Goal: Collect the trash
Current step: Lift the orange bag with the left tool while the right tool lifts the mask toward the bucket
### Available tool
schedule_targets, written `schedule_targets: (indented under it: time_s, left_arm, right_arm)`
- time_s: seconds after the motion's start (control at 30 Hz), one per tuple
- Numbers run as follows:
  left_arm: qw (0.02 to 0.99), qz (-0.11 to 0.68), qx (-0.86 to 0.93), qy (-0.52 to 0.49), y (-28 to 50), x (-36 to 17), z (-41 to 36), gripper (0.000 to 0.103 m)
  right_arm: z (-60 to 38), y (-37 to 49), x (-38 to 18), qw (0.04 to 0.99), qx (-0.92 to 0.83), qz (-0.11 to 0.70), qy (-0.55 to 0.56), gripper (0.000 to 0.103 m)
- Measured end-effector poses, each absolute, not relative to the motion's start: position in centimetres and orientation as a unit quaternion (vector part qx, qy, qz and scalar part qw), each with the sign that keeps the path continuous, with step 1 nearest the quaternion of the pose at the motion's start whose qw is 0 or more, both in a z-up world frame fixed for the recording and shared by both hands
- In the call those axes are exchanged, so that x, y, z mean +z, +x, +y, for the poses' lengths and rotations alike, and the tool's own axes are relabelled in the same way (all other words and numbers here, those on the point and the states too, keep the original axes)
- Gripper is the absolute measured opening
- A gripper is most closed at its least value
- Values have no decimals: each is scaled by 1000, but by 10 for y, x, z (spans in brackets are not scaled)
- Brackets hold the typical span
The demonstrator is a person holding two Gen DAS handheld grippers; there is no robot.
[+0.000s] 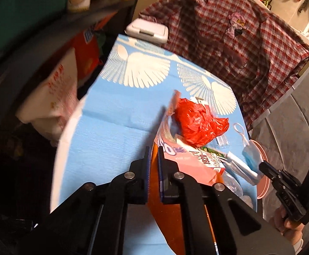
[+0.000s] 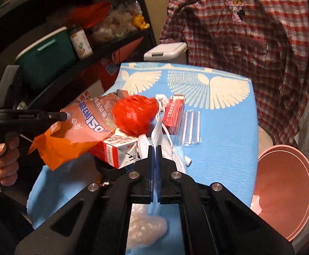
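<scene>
1. Left gripper (image 1: 153,148) is seen closed on the edge of an orange plastic bag (image 2: 69,146), which is held up above the near part of the table (image 1: 103,131); the pink printed wrapper (image 2: 86,121) appears to be pinched together with it, but this cannot be told for sure.
2. Right gripper (image 2: 155,147) is held with its jaws almost together, and nothing is seen between them; it hovers just above a blue face mask (image 2: 175,153).
3. Just beyond, the trash is gathered in one heap: a red-and-white carton (image 2: 117,150), a crumpled red bag (image 2: 135,114) and a small red box (image 2: 174,114), with clear tubes (image 2: 190,127) lying beside the box.
4. A clear plastic lump (image 2: 145,229) is seen below the right gripper, near the table edge.
5. A pink bin (image 2: 286,182) stands off the right side of the table.
6. Farther back, a checked shirt (image 2: 250,42) hangs behind the table.
7. The step in hand is judged to be the holding open of the bag for filling. For the next move, the right jaws must be opened, lowered on the mask and closed.
</scene>
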State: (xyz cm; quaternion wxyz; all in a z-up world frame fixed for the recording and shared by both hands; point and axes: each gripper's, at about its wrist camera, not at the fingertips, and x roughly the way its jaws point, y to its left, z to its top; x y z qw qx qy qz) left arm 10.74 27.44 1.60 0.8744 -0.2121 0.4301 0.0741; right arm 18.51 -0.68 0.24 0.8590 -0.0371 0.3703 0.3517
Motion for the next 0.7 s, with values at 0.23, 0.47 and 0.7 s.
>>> schedule_targets:
  time_s: [0.23, 0.47, 0.7]
  left_arm:
    - [891, 399, 94, -196, 84, 44, 268, 5]
    - [910, 360, 107, -179, 70, 72, 254, 5]
    - [921, 333, 107, -172, 64, 86, 243, 4]
  right_arm:
    - [-27, 161, 25, 873, 346, 344, -16, 2]
    - [-51, 148, 41, 882, 340, 326, 8, 2]
    - [-60, 145, 58, 883, 354, 306, 40, 2]
